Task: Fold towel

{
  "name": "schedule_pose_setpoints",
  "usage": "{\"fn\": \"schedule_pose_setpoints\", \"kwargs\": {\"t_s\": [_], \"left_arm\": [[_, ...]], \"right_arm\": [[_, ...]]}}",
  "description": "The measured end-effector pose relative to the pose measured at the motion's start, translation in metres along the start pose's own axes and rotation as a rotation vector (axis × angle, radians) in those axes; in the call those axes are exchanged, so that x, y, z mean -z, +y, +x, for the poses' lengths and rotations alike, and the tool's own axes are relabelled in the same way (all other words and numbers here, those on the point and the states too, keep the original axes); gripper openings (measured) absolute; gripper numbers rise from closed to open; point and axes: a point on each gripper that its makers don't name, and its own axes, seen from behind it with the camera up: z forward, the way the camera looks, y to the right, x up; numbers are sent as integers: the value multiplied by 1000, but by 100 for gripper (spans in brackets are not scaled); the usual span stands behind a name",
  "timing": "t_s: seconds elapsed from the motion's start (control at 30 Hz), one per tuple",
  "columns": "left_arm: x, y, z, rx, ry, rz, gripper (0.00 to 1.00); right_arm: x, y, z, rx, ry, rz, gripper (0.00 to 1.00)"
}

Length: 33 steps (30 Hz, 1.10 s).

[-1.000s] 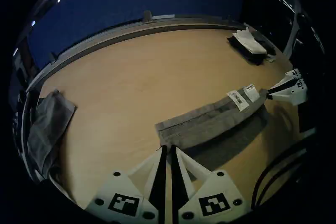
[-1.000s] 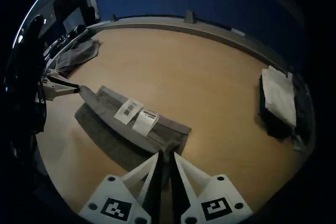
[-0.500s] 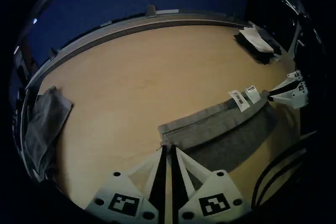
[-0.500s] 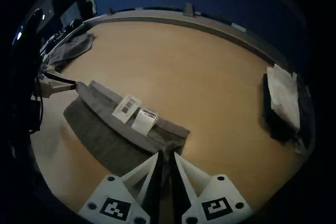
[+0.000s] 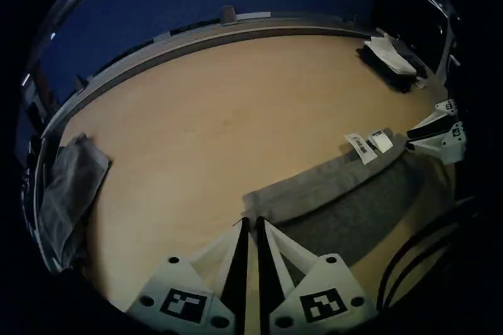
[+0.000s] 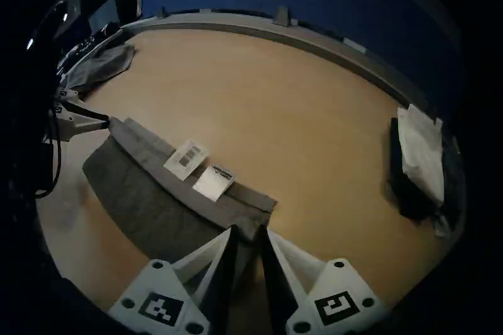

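A grey towel [image 5: 333,187] with two white labels [image 6: 188,158] lies stretched across the wooden table [image 5: 207,109], a folded band along its far edge. My left gripper [image 5: 249,223] is shut on the towel's near corner. In the right gripper view that same gripper [image 6: 107,123] pinches the towel's far end. My right gripper [image 6: 247,233] has its jaws slightly parted, with the towel [image 6: 144,190] corner lying loose between them. In the left gripper view the right gripper [image 5: 412,137] sits at the towel's other end.
A crumpled grey cloth [image 5: 69,187] lies at the table's left edge, also seen as the grey cloth [image 6: 100,65]. A stack of folded towels [image 5: 390,61], white on dark, sits at the far right, the same stack [image 6: 421,159]. A blue partition [image 5: 188,2] backs the table. Black cables [image 5: 409,253] hang nearby.
The towel has come down and spread flatter on the table. The right gripper's fingers have parted a little. The left gripper still holds its corner.
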Motion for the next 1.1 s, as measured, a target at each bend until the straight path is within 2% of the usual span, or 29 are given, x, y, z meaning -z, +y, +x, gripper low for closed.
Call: {"fn": "schedule_pose_setpoints", "kwargs": {"t_s": [0.1,0.37,0.5,0.63,0.7,0.77,0.97,1.03,1.1], "left_arm": [[-2,-5,1,1,4,16,13],[-1,-16,3,-1,13,45,36],[0,-20,4,6,14,54,40],[0,-24,5,7,20,65,49],[0,-26,7,5,25,72,55],[1,-27,9,2,29,78,61],[7,-24,13,18,42,57,90],[9,-24,14,21,49,56,93],[12,-24,15,23,55,57,94]], "right_arm": [[-1,4,0,0,2,-16,34],[-4,11,-1,-10,6,-51,46],[-5,15,3,-17,18,-77,52],[-5,19,8,-24,30,-96,63],[-4,21,10,-28,37,-102,74],[-4,22,12,-33,42,-105,80],[3,22,16,-43,68,-106,96],[6,20,16,-44,76,-100,100],[9,18,15,-45,84,-92,100]]}}
